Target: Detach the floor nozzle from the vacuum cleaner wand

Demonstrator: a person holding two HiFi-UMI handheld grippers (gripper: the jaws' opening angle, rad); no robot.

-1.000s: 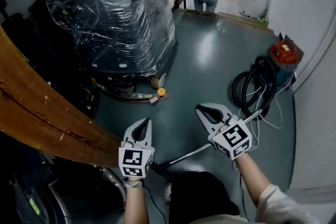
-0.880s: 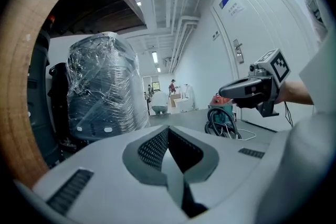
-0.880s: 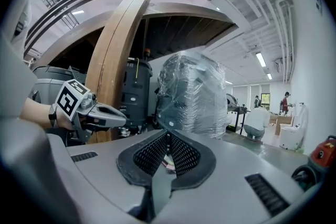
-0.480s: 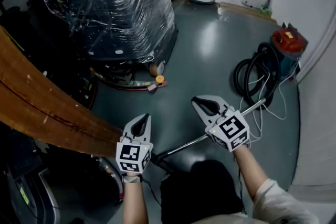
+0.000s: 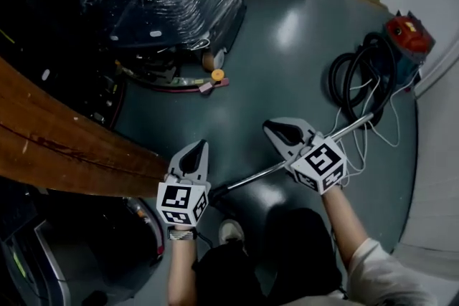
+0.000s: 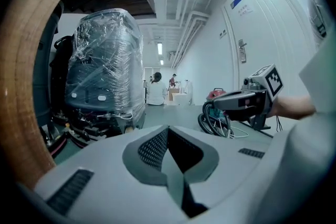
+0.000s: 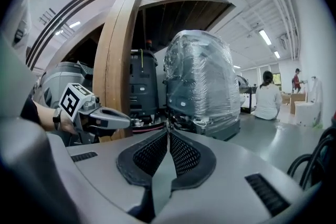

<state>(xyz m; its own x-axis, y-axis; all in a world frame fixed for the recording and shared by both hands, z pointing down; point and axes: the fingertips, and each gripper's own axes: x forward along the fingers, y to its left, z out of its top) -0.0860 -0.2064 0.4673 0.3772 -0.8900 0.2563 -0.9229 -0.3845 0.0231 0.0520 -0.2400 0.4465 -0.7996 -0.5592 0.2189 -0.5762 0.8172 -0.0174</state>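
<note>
The fingers (image 6: 155, 147) of the left gripper (image 5: 199, 147) are pressed together with nothing between them. Those (image 7: 184, 155) of the right gripper (image 5: 272, 129) are likewise shut and empty. Both grippers are held above the floor (image 5: 287, 61), roughly level, and neither is in contact with any part of the vacuum.

The metal wand (image 5: 315, 147) is seen lying on the floor, slanting beneath the right gripper. Its upper end is directed toward the coiled hose (image 5: 355, 82) and the red vacuum cleaner (image 5: 407, 34) at the right edge of the floor. Its lower end is met by a dark fitting, taken to be the floor nozzle (image 5: 215, 192), just beside the person's shoe (image 5: 229, 230) and just right of the left gripper. Its outline cannot be separated well from the dark floor.

The step in hand is judged to be the approach, and no grasp has been made. For the next move, both pairs of fingers would need to be opened. The wand would then be clamped near its lower end and the nozzle steadied, so that the joint can be pulled or twisted apart.
</note>
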